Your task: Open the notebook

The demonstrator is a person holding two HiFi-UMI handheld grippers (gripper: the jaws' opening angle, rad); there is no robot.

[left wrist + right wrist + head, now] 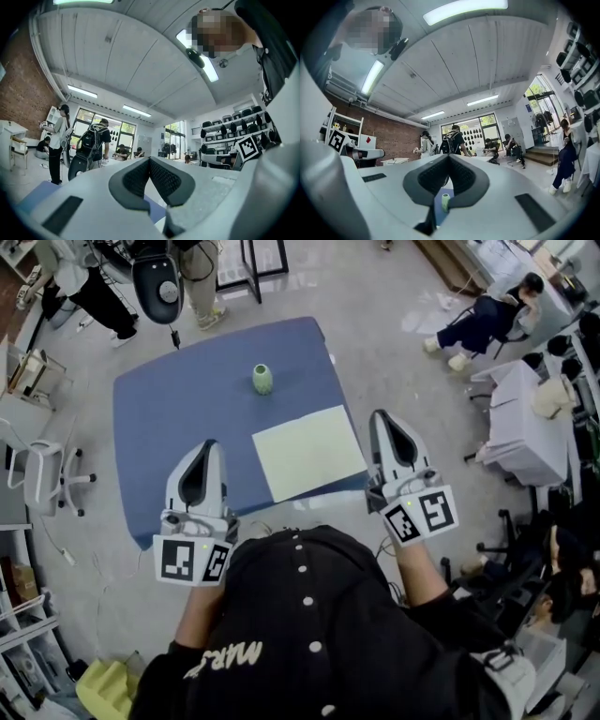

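A closed pale yellow-green notebook (309,452) lies flat on the near right part of a blue table (178,413), far below me. A small green vase (262,380) stands upright behind it; in the right gripper view the vase (446,202) shows through the gap under the jaws. My left gripper (208,448) and right gripper (382,418) are held high and close to my head, one on each side of the notebook, well above it. Both point level across the room. The left gripper (150,161) and right gripper (449,158) have their jaws together, with nothing between them.
A white office chair (42,474) stands left of the table. A black stand-mounted device (157,287) and standing people are beyond the far edge. A seated person (483,320) and a white-covered table (525,427) are at the right, with cluttered shelves around the edges.
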